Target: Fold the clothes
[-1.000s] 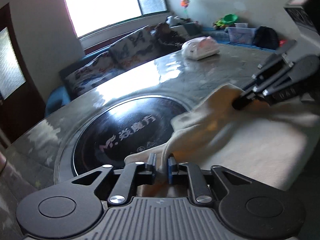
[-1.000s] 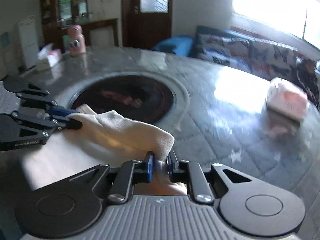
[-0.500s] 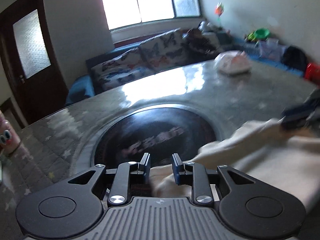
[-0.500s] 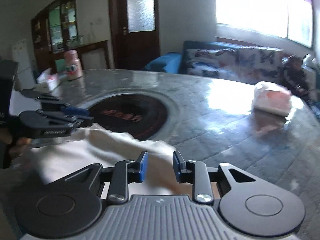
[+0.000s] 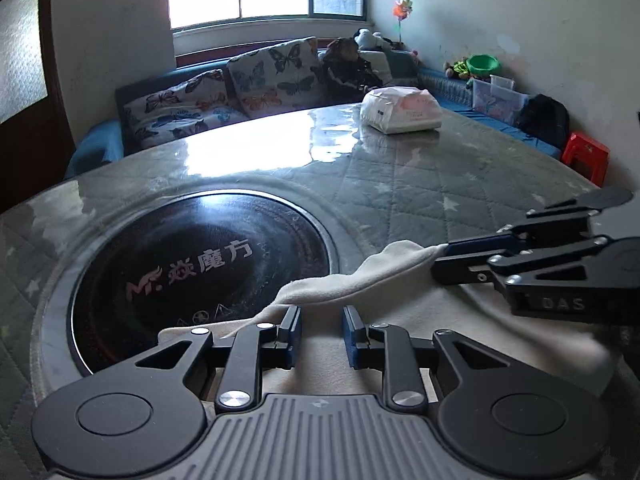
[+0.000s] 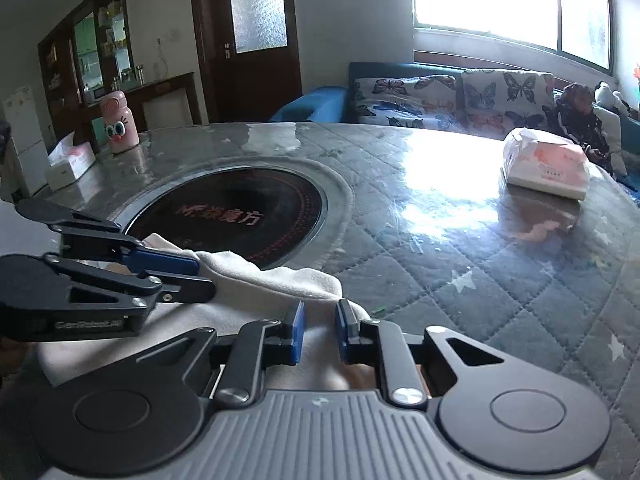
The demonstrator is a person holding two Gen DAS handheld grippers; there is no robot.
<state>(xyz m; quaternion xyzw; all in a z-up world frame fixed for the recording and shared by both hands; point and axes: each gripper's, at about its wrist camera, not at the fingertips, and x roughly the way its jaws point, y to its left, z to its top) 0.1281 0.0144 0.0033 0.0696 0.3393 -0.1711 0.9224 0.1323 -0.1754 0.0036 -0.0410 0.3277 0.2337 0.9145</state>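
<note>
A cream garment [image 5: 460, 320] lies folded on the near edge of the round table, partly over the black cooktop disc [image 5: 192, 268]. My left gripper [image 5: 322, 332] is open, its jaws apart over the garment's folded edge. It also shows in the right wrist view [image 6: 188, 276] at the left, its tips resting at the cloth. My right gripper [image 6: 320, 332] is open over the garment [image 6: 280, 284] at its right corner. It shows in the left wrist view [image 5: 444, 260] at the right, touching the cloth's raised fold.
A white and pink tissue pack [image 5: 400, 110] lies on the far side of the quilted table cover [image 5: 420, 184]. A pink bottle [image 6: 118, 124] and a tissue box [image 6: 70, 162] stand at the far left. A sofa with butterfly cushions [image 5: 224, 92] is behind the table.
Both grippers were shut on the garment's corners a second ago; both opened and let the cloth drop flat onto the table. The folded edge now lies lower.
</note>
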